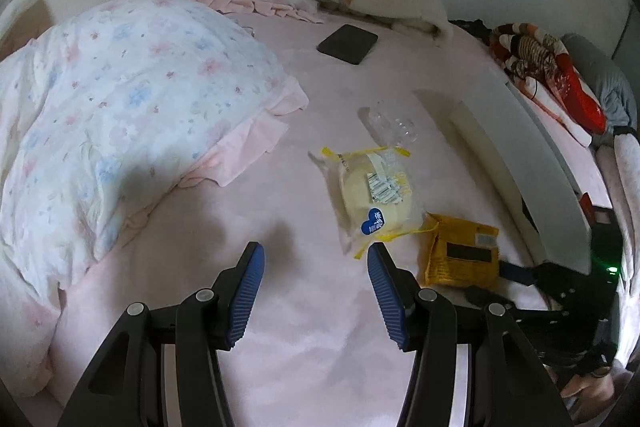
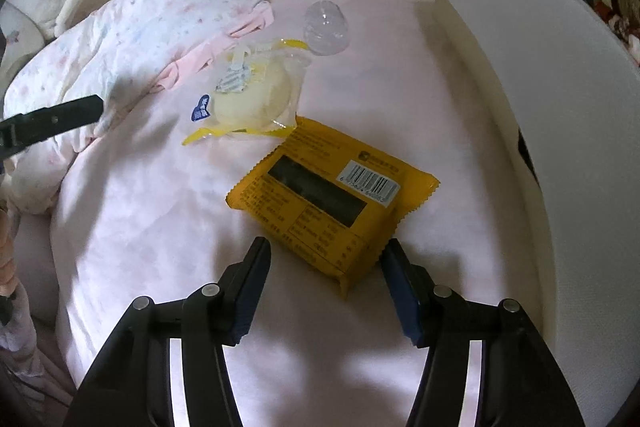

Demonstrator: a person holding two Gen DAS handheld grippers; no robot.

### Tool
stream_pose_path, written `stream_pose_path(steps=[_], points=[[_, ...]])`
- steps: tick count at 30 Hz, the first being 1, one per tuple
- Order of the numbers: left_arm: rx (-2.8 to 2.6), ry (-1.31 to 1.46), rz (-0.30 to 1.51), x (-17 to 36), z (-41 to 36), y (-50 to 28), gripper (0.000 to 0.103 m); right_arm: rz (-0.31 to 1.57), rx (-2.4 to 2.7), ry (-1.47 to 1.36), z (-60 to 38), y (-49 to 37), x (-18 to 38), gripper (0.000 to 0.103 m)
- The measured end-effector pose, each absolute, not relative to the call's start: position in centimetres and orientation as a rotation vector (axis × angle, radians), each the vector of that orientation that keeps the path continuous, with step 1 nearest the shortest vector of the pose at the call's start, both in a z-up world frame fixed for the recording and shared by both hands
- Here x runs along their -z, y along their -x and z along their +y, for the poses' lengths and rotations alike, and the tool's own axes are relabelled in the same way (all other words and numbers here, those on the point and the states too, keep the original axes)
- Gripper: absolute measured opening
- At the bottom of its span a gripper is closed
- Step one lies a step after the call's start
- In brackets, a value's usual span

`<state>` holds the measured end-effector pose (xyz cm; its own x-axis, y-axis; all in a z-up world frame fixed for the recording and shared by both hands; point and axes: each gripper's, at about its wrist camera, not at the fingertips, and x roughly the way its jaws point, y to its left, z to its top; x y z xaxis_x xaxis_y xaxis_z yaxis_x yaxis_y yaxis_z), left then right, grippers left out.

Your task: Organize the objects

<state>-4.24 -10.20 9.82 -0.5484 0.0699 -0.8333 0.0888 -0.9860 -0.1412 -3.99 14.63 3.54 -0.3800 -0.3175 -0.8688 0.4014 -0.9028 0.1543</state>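
Observation:
On the pink bed sheet lie a yellow snack packet (image 2: 332, 197), a clear bag with a pale bun (image 2: 250, 99), and a clear plastic cup on its side (image 2: 326, 27). My right gripper (image 2: 326, 253) is open, its fingertips either side of the yellow packet's near corner. My left gripper (image 1: 316, 259) is open and empty over bare sheet, just left of the bun bag (image 1: 374, 193). The yellow packet (image 1: 460, 253) and the cup (image 1: 394, 125) also show in the left wrist view.
A white box (image 2: 532, 67) stands along the right; it also shows in the left wrist view (image 1: 520, 155). A black phone (image 1: 348, 44) lies farther back. A floral duvet (image 1: 120, 99) is heaped on the left. Clothes (image 1: 548, 67) are piled at the right.

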Motion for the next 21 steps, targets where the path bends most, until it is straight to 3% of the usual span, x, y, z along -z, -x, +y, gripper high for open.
stream_pose_path(steps=[6,16,21], points=[[2.736,-1.465,0.241,-9.7,-10.4,4.7,0.052,0.225,2.421,-1.247,16.0,4.5,-7.0,0.056],[2.722,-1.520,0.387,-7.9,-10.7,5.8,0.052,-0.026,2.416,-1.198,12.7,13.5,-7.4,0.056],[2.750,-1.475,0.262,-7.8,-9.7,6.4,0.052,-0.053,2.396,-1.178,9.9,18.6,-7.1,0.056]])
